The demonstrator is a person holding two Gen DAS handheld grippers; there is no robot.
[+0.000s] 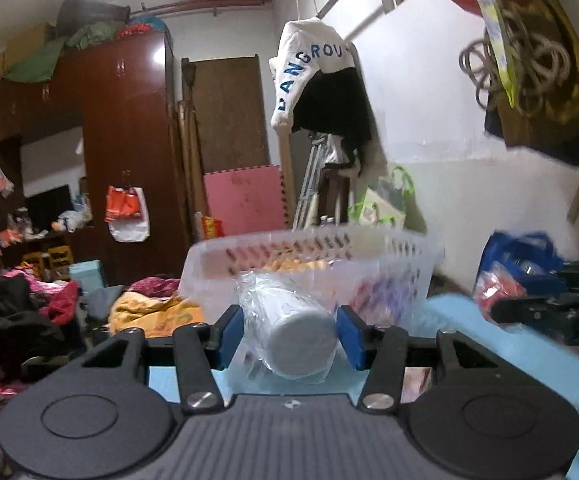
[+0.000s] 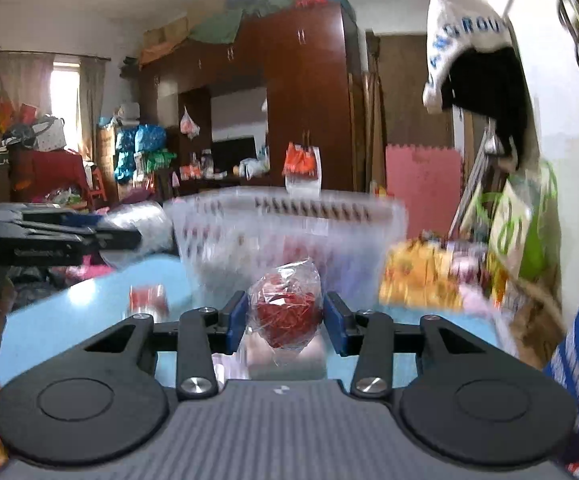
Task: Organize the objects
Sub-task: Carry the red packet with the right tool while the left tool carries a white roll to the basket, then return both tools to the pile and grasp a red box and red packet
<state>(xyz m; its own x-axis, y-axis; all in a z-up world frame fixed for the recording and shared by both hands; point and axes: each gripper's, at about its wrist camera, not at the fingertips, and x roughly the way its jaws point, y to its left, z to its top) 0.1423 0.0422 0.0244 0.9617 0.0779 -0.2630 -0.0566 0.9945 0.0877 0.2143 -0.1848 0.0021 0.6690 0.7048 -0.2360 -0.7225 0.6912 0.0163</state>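
Left wrist view: left gripper [image 1: 289, 336] pinches a plastic-wrapped white cylinder [image 1: 295, 338]; right gripper [image 2: 285, 320] pinches a cellophane-wrapped red bundle [image 2: 285, 312], both likely bound for the translucent slotted basket [image 1: 309, 268].

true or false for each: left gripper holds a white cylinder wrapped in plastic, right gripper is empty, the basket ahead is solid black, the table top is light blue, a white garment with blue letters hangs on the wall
1. The left gripper holds a white plastic-wrapped cylinder. True.
2. The right gripper is empty. False: its pads grip a red item in a clear bag.
3. The basket ahead is solid black. False: it is translucent white with slotted walls.
4. The table top is light blue. True.
5. A white garment with blue letters hangs on the wall. True.
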